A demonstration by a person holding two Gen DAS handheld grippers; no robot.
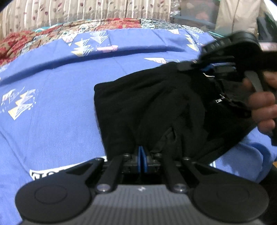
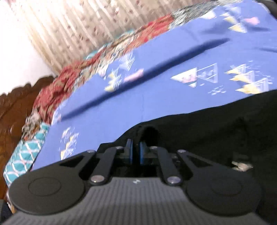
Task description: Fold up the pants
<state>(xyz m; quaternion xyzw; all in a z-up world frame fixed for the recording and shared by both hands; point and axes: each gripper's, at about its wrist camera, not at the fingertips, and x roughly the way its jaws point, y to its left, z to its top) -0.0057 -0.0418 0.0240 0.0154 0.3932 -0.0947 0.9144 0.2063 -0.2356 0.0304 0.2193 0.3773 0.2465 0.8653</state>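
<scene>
The black pants (image 1: 155, 107) lie bunched on the blue bedsheet (image 1: 52, 103). My left gripper (image 1: 142, 155) is shut on the near edge of the pants, its blue pads pressed together on the fabric. My right gripper (image 1: 213, 67) shows at the pants' far right edge, held by a hand (image 1: 263, 107), and it pinches the cloth there. In the right wrist view the right gripper (image 2: 135, 150) has its blue pads nearly together on a fold of the black pants (image 2: 207, 129), lifted above the sheet (image 2: 155, 97).
A red patterned quilt (image 1: 34, 36) lies along the bed's far edge below a striped curtain (image 1: 86, 10). A wooden headboard (image 2: 15, 107) and a teal patterned cloth (image 2: 26, 155) are at the left. Clutter stands at the far right (image 1: 199, 13).
</scene>
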